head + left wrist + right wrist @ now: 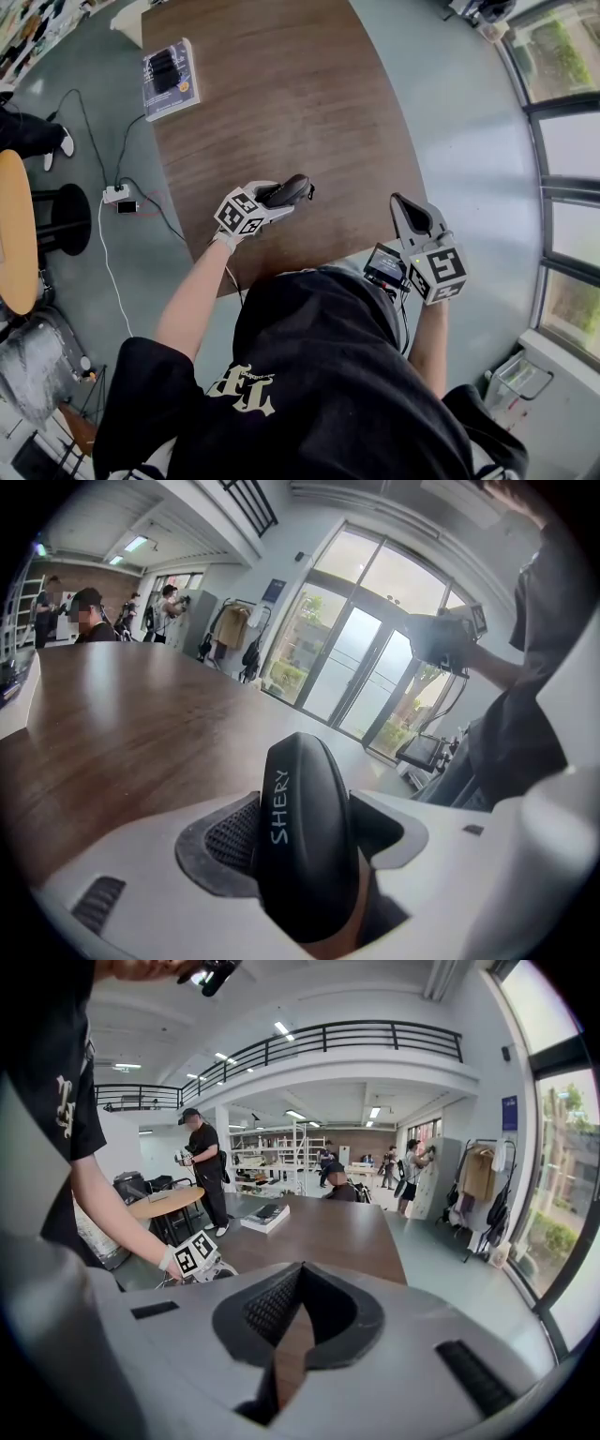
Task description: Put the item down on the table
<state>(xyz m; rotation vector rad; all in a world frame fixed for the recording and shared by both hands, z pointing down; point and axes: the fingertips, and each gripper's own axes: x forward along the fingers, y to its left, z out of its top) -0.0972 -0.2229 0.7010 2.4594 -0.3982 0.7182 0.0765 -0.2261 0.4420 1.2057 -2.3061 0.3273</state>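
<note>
black item in left hand-held gripper

Table: dark wood grain, smooth, with a soft sheen.
Item: black, plastic by its look, smooth and matt, with white lettering.
Left gripper: pale grey plastic shell, matt.
Right gripper: the same matt grey plastic.
Pads: black, rough, with a fine mesh-like grain.
Floor: grey, smooth, faintly glossy.
Shirt: black cloth, matt.
</note>
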